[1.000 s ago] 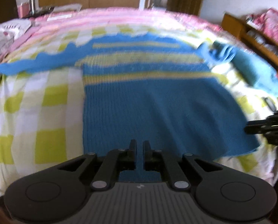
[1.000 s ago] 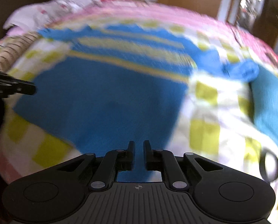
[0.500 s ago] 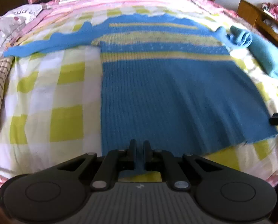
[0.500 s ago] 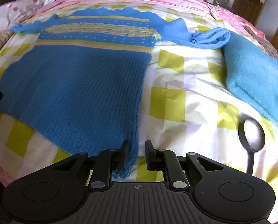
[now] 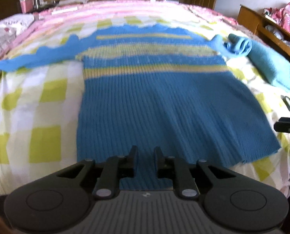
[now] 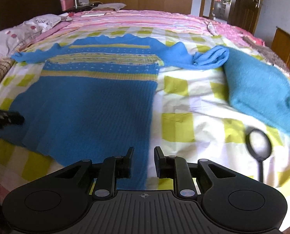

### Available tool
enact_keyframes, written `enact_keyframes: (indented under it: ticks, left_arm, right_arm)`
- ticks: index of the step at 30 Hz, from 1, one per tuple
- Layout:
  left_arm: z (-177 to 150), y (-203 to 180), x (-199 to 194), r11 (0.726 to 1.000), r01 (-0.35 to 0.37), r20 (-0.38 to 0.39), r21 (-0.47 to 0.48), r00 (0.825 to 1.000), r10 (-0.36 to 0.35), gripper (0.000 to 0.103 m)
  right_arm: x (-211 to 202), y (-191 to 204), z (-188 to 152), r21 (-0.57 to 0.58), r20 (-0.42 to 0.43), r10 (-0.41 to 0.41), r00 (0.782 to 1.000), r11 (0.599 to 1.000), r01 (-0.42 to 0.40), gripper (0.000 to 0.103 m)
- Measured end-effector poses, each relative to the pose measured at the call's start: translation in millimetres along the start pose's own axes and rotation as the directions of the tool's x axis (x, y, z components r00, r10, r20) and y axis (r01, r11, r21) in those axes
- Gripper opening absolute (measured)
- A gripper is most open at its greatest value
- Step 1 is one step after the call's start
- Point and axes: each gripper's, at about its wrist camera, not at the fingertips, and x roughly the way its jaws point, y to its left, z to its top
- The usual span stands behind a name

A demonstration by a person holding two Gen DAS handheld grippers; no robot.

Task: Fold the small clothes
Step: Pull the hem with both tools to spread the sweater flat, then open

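Note:
A blue knitted sweater [image 5: 164, 105] with yellow stripes lies spread flat on the checked bedsheet [image 5: 39, 105], front up and sleeves out to both sides. My left gripper [image 5: 145, 150] hovers at the near hem towards its left side. Its jaws are opening and the hem lies loose in the gap, not pinched. My right gripper [image 6: 144, 150] is over the sweater's [image 6: 90, 105] near right corner, jaws also opening, with the cloth edge lying unpressed between the fingers. Each gripper shows at the edge of the other view: the right gripper [image 5: 287, 126] and the left gripper [image 6: 6, 117].
A folded teal garment [image 6: 262, 89] lies to the right of the sweater, touching its right sleeve end [image 6: 213, 56]. A black magnifying glass [image 6: 259, 146] rests on the sheet near the right gripper. Pillows [image 6: 27, 29] sit at the far left; a wooden shelf [image 5: 262, 25] stands at the right.
Both grippers' jaws have parted and let go of the sweater's hem. The sweater has settled flat on the bed, and the right gripper has rolled slightly.

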Motion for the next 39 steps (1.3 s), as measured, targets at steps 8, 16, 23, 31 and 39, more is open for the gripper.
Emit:
enact_keyframes:
  ticks: [8,16,23,31,39]
  left_arm:
    - [-3.5,-0.7,-1.2,1.000,0.029,0.009,-0.011,1.000,-0.029,0.027]
    - [13.5,-16.3,-2.8,0.997,0.081,0.063,0.019,0.995,-0.082,0.031]
    - [3.7,-20.3,10.4,0.997,0.072,0.018,0.039,0.997,-0.073,0.032]
    - [6.0,-18.4,3.8,0.999,0.046,0.016,0.021,0.999,-0.047,0.032]
    - [26.3,-28.4,-5.1,0.997,0.060,0.036,0.053,0.997,-0.062,0.034]
  right_arm:
    - [23.4,6.4,-6.5,0.010,-0.082,-0.017,0.996,1.000,0.018,0.021]
    - [21.9,11.5,0.7,0.019,-0.047,0.015,0.999,1.000,-0.014,0.021]
    - [27.9,18.3,-3.7,-0.020,-0.050,0.003,0.999,1.000,-0.004,0.022]
    - [25.0,16.8,-1.4,-0.017,-0.030,0.033,0.999,0.999,-0.033,0.022]
    - [18.7,13.3,2.0,-0.011,-0.014,0.072,0.997,0.997,-0.073,0.022]
